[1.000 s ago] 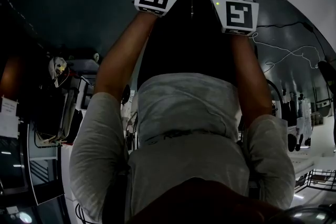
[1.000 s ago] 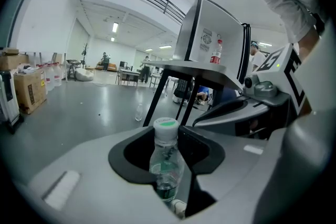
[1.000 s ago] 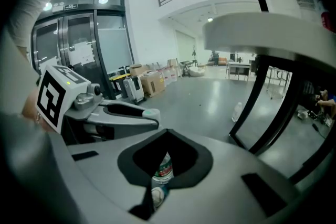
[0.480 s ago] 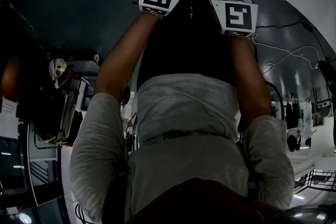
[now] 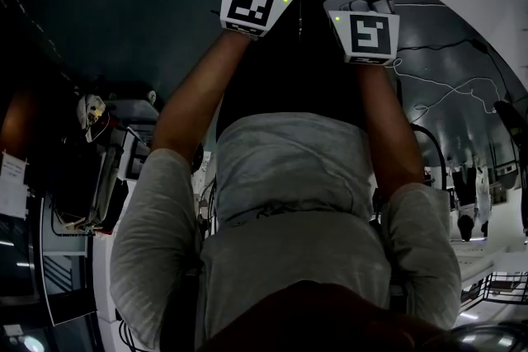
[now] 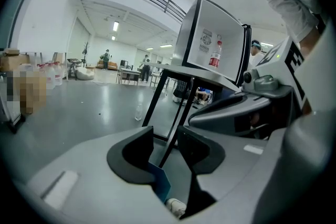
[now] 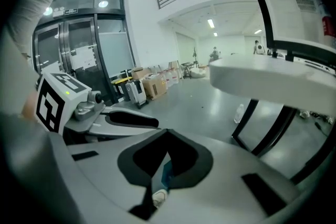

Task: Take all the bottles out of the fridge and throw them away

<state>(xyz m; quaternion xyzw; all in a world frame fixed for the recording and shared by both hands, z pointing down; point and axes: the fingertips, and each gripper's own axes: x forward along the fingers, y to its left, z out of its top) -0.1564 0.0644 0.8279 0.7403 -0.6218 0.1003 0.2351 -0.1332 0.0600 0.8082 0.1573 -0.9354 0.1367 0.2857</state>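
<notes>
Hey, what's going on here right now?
A person holds a two-jaw gripper in each hand. The left gripper has its jaws apart and empty; the right gripper is shut on nothing. Ahead, a small white fridge on a black-legged table shows a red-labelled clear bottle inside, not yet reached.

A red-labelled clear bottle [image 6: 214,55] stands upright inside the open white fridge [image 6: 231,60]; another clear bottle [image 6: 138,111] stands on the floor.

floor [image 6: 68,107]: glossy, smooth | left tongs [image 6: 165,135]: matt grey plastic | shirt [image 5: 289,177]: grey cloth
</notes>
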